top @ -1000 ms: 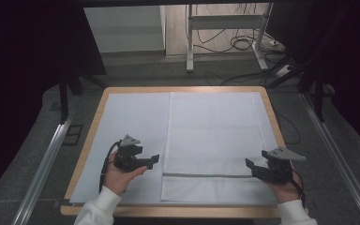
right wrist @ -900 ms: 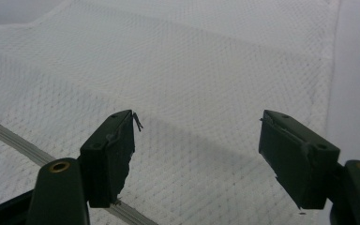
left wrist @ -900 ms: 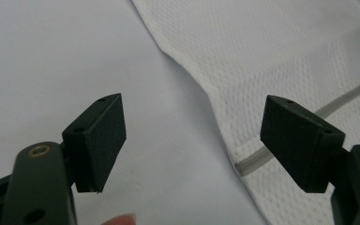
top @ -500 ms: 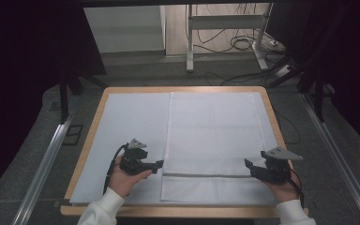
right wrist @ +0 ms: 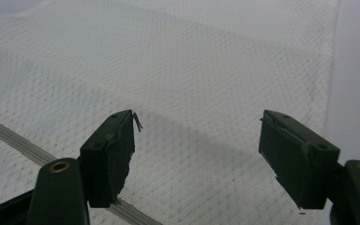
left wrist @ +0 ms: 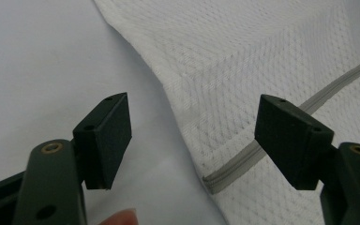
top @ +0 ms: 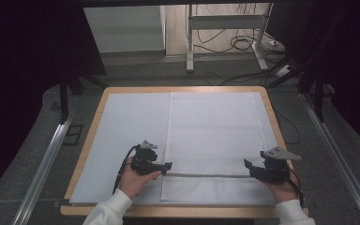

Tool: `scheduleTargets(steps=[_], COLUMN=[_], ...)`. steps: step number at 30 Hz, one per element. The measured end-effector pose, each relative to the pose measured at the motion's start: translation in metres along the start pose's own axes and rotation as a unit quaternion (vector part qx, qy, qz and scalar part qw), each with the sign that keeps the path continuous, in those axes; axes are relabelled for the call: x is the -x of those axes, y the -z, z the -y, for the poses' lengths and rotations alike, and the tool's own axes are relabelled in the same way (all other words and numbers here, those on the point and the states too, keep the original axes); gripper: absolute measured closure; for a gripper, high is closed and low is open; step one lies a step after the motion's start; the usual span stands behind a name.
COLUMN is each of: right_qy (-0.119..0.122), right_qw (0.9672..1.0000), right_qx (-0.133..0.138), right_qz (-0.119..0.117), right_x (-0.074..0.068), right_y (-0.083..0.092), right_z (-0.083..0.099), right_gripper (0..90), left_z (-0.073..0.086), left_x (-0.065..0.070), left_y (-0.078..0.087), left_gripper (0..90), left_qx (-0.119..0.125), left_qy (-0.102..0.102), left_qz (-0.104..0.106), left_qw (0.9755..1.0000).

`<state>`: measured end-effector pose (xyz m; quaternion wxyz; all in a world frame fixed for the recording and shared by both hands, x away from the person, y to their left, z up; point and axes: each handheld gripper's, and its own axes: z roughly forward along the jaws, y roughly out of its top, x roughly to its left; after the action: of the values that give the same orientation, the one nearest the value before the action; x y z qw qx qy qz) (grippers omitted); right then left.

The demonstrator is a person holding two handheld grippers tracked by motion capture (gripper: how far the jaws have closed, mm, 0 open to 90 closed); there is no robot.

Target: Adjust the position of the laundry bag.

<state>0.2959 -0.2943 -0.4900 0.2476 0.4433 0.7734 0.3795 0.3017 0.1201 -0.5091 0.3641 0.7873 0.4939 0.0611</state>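
White mesh cloth [top: 213, 145] with a grey stripe [top: 206, 175] lay flat on the right half of the tabletop [top: 122, 131]. Left tongs [top: 168, 165] at its left edge: wide, just been closing, nothing gripped. Right tongs [top: 247, 165] over its right edge: agape, empty. Pale sheet, wood rim, dark floor, cables behind.

My wooden table [top: 268, 108] has a pale blue sheet [top: 122, 136] spread over it, and a white bumpy cloth [top: 213, 136] lies flat on the sheet's right side.
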Motion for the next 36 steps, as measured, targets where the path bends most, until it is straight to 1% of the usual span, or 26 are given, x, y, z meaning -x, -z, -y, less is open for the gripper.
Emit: scheduleTargets(steps=[1,5,7,12,16,22,26,28,30,33,36], right_qy=[0.000,-0.001,-0.002,-0.001,0.000,0.000,-0.002,-0.002,-0.008,-0.022,-0.036], right_qw=[1.0000,1.0000,1.0000,1.0000,1.0000,1.0000,1.0000,0.9999,0.9999,0.9996,0.9991], right_qx=[0.000,-0.002,-0.002,-0.003,-0.005,-0.003,-0.004,-0.003,-0.001,0.000,-0.005], right_qz=[0.000,0.001,0.002,0.003,0.003,0.007,0.008,0.010,0.011,0.015,0.022], right_x=[0.000,0.000,0.000,-0.001,-0.001,0.000,0.000,0.001,0.004,0.010,0.018], right_y=[0.000,-0.001,-0.001,-0.001,-0.001,0.000,0.000,0.001,0.003,0.007,0.012], right_z=[0.000,0.000,0.000,0.000,0.000,0.000,-0.001,-0.001,-0.002,-0.004,-0.006], right_gripper=[26.6,26.6,26.6,26.6,26.6,26.6,26.7,26.6,26.7,26.7,26.7], left_z=[-0.001,-0.002,-0.002,-0.002,-0.001,-0.002,-0.003,-0.003,-0.003,-0.004,-0.004], left_x=[0.000,-0.001,-0.002,-0.004,-0.005,-0.005,-0.005,-0.004,-0.004,-0.004,-0.004], left_y=[-0.002,-0.009,-0.012,-0.016,-0.020,-0.023,-0.024,-0.026,-0.028,-0.028,-0.028], left_gripper=[27.5,29.6,31.2,38.6,40.0,42.4,47.8,50.3,52.9,59.4,66.5], left_qx=[-0.002,-0.009,-0.009,-0.013,-0.019,-0.019,-0.017,-0.020,-0.024,-0.025,-0.025], left_qy=[-0.001,0.003,0.007,0.005,0.008,0.006,0.007,0.004,0.001,0.001,-0.002], left_qz=[0.000,0.004,0.005,0.009,0.014,0.017,0.020,0.022,0.024,0.028,0.027], left_qw=[1.0000,0.9999,0.9999,0.9999,0.9997,0.9997,0.9996,0.9995,0.9994,0.9993,0.9993])
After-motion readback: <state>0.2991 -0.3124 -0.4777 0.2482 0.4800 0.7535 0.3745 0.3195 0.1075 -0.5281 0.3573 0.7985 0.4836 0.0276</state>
